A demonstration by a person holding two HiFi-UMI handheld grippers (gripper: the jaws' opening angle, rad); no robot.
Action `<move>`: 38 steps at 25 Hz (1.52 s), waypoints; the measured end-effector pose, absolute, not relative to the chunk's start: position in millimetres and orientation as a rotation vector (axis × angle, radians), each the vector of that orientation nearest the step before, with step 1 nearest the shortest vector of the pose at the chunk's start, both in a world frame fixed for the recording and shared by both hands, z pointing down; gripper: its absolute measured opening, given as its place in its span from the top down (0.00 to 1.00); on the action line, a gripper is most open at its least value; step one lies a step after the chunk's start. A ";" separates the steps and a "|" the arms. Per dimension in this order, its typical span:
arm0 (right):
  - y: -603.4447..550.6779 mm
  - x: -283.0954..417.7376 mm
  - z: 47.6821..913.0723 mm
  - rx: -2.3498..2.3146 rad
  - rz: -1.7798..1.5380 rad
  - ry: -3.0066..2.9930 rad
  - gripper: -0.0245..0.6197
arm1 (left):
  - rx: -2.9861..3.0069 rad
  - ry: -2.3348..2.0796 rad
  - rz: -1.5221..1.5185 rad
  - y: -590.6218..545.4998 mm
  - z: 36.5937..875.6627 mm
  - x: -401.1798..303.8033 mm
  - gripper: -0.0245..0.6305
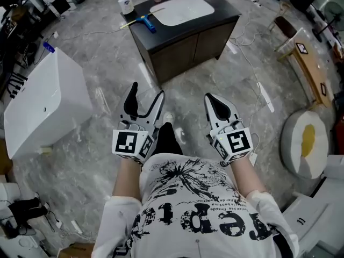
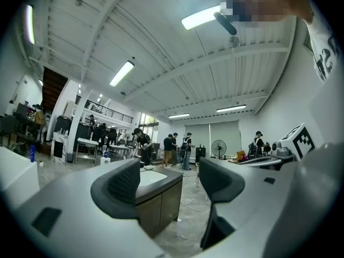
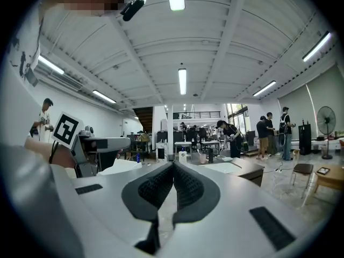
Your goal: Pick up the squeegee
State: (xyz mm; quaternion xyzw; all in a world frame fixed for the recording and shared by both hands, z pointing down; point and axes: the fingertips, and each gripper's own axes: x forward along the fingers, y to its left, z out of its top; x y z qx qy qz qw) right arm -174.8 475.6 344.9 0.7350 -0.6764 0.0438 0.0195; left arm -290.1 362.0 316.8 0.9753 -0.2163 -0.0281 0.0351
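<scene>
Squeegee (image 1: pixel 145 21): blue head, yellow handle. Table (image 1: pixel 183 47) is dark brown with a white basin (image 1: pixel 180 9). Soap bottle (image 1: pixel 126 3): white, blue cap. Floor (image 1: pixel 107 63) is grey marble pattern. Bathtub (image 1: pixel 43 98) is white. Left claw (image 1: pixel 148 93) and right claw (image 1: pixel 209 97): white shells, black pads, black-and-white square markers. Shirt (image 1: pixel 193 208): white, black print. Round disc (image 1: pixel 307 141): white, yellow patch.

Grey marble floor (image 1: pixel 107 63) around you, a vanity ahead.
Ahead of you a dark vanity cabinet (image 1: pixel 188 39) carries a white basin (image 1: pixel 181 9), and a pump bottle (image 1: pixel 125 3) stands upright at its left end. A white bathtub (image 1: pixel 45 104) sits to your left. To your right are a wooden bench (image 1: pixel 313 71) and a round white object with a yellow patch (image 1: pixel 306 141). People (image 2: pixel 174 144) and a standing fan (image 2: pixel 218 147) are far back.
</scene>
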 end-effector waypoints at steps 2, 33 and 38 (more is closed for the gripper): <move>446.5 -163.3 346.9 2.277 0.140 -2.086 0.94 | 2.987 -0.652 -0.086 330.2 321.2 -275.2 0.45; -13.9 21.0 348.4 2.104 0.149 -2.162 0.94 | 2.904 -0.720 0.034 -94.8 343.8 -86.8 0.46; -68.0 68.8 354.3 1.975 0.164 -2.280 0.94 | 2.850 -0.883 0.054 -132.5 351.5 -46.5 0.46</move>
